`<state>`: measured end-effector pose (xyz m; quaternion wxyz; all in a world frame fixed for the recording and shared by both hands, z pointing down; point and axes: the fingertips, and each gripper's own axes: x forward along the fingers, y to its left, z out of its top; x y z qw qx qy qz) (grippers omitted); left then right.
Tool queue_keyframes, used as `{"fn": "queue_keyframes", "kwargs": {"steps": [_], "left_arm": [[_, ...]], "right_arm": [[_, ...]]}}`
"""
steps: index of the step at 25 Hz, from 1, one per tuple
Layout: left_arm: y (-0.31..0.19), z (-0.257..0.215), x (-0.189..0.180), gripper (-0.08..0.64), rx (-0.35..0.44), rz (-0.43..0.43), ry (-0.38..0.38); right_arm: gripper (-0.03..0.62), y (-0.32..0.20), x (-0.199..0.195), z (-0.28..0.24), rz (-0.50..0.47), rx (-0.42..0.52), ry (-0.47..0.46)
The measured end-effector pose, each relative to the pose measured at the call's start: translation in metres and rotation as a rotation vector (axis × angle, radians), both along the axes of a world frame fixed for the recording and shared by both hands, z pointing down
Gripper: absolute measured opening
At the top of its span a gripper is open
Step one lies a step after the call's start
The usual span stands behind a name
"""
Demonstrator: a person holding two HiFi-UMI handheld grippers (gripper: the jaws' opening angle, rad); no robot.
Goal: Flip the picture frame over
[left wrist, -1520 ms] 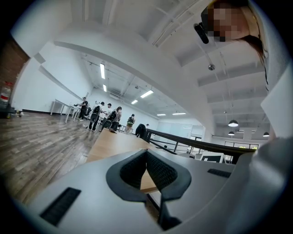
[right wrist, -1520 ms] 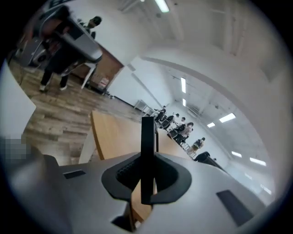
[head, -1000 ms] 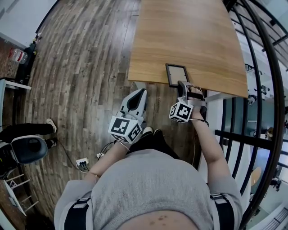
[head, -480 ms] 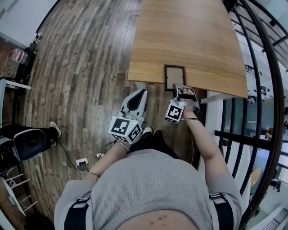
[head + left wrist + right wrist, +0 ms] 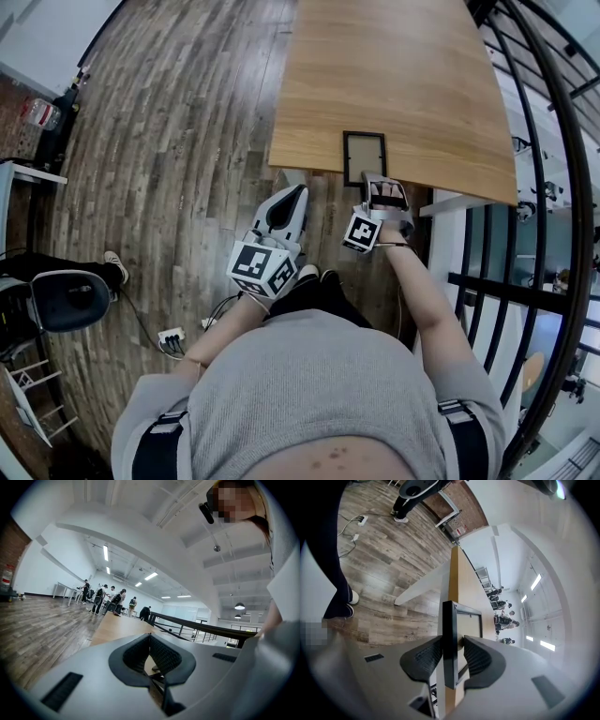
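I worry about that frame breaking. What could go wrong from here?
The picture frame lies right at the table edge. The right gripper has the frame's rim between its jaws, which have just been opening. Pulling back askew could catch the rim and drag it onto the floor.

No legible text, labels or numbers anywhere.

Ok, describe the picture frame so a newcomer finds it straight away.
Start at the long light wooden table on the grey-brown plank floor. At its near edge lies a small dark rectangular picture frame. It is the only object visible on that tabletop.
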<state>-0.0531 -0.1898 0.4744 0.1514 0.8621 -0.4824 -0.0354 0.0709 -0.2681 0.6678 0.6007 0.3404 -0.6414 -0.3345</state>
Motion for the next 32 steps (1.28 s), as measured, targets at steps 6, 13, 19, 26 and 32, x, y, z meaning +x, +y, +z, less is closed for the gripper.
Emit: {"fn": "queue_keyframes", "kwargs": {"steps": [6,13,19,26,32], "left_arm": [[0.0,0.0,-0.001,0.006,-0.002,-0.002,0.0],[0.002,0.002,-0.001,0.006,-0.002,-0.015,0.006],[-0.004,-0.006,0.003,0.006,0.02,-0.01,0.024],[-0.006,-0.028,0.027,0.006,0.068,0.045,0.05],[-0.003,-0.042,0.045,0.006,0.095,0.081,0.062]], "right_arm": [[0.272,0.006,-0.009,0.004,0.006,-0.019,-0.11],[0.308,0.02,0.005,-0.028,0.125,0.047,-0.293],[0.305,0.026,0.019,-0.12,0.258,0.171,-0.655],[0.302,0.047,0.011,-0.254,0.277,0.222,-1.241],[0.281,0.07,0.007,-0.277,0.222,0.197,-1.425]]}}
